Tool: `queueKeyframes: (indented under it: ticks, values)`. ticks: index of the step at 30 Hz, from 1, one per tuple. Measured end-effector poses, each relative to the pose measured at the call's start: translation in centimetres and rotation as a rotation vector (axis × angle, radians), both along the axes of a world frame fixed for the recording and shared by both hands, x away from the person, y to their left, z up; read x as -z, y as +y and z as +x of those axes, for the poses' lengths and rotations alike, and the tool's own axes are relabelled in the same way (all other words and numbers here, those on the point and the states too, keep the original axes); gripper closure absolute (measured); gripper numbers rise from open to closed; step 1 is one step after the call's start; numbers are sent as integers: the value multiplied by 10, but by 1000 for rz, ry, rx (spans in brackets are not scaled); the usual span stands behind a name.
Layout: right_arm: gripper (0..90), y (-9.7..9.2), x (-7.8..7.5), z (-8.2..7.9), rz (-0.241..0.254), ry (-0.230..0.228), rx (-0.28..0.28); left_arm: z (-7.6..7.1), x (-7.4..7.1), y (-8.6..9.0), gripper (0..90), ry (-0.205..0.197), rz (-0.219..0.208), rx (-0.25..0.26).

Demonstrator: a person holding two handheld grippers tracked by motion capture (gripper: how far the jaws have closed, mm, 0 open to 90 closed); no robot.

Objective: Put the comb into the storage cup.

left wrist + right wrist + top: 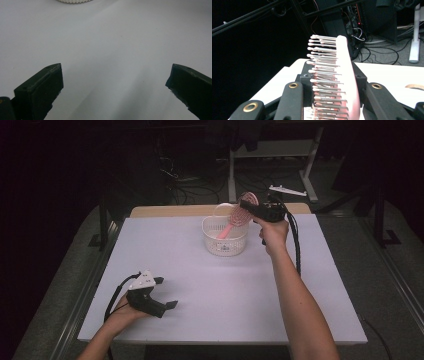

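Pink hairbrush [342, 82] (white-tipped bristles), head pinched by right claw [245, 210], handle in white basket [225, 242], left claw [162, 292] spread.

A white table [225, 285] carries a white slotted basket [225, 242], which stands directly on it toward its far edge, just below and beside the right jaws and well ahead of the left jaws, across bare tabletop

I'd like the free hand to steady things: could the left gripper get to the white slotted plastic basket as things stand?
Probably yes: the left gripper stands open over bare white table, nothing between it and the white slotted plastic basket.
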State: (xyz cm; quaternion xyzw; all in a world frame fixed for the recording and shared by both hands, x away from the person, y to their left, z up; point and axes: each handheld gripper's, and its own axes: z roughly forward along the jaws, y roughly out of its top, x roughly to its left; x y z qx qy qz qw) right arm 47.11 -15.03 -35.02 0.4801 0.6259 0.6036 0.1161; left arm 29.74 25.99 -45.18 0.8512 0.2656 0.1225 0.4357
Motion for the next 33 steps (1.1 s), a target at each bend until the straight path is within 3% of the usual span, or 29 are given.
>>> queueKeyframes:
  ticks: [10, 27, 33]
  values:
    - [631, 2, 13, 5, -13, 31, 2, 0, 0, -1, 0, 1, 1, 1]
    - [619, -2, 21, 11, -11, 72, -13, 0, 0, -2, 0, 4, -1, 6]
    - [601, -7, 22, 13, -46, 82, 4, 0, 0, -3, 0, 5, 2, 9]
